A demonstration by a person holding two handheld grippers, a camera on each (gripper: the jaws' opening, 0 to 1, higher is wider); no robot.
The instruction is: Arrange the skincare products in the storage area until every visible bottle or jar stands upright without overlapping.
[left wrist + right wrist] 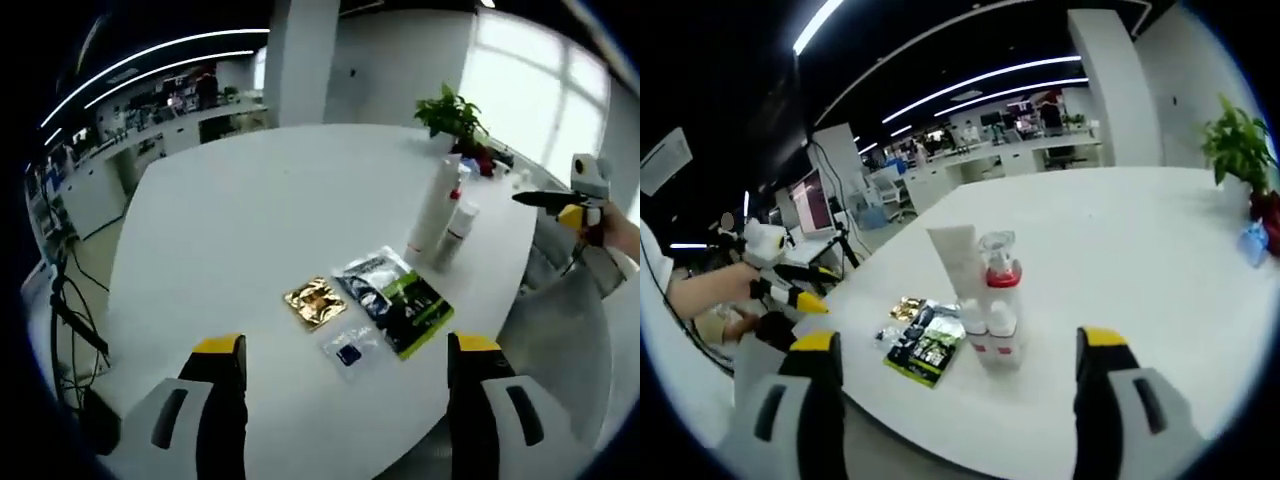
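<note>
A tall white tube (436, 205) and a smaller white pump bottle with a red collar (458, 225) stand upright close together on the white table (250, 220). In the right gripper view the tube (958, 265) and the pump bottle (1000, 300) stand just ahead of me. Flat sachets lie beside them: a gold one (316, 302), a black and green one (395, 295) (928, 345), and a small clear bag (349, 350). My left gripper (346, 345) hangs open short of the sachets. My right gripper (958, 342) is open in front of the bottles, holding nothing.
A potted plant (452, 112) (1240, 140) stands at the table's far side, with a small blue item (1252, 243) near it. The other gripper (575, 200) comes in from the right, and a hand holds the left one (790, 290). Desks and monitors stand behind.
</note>
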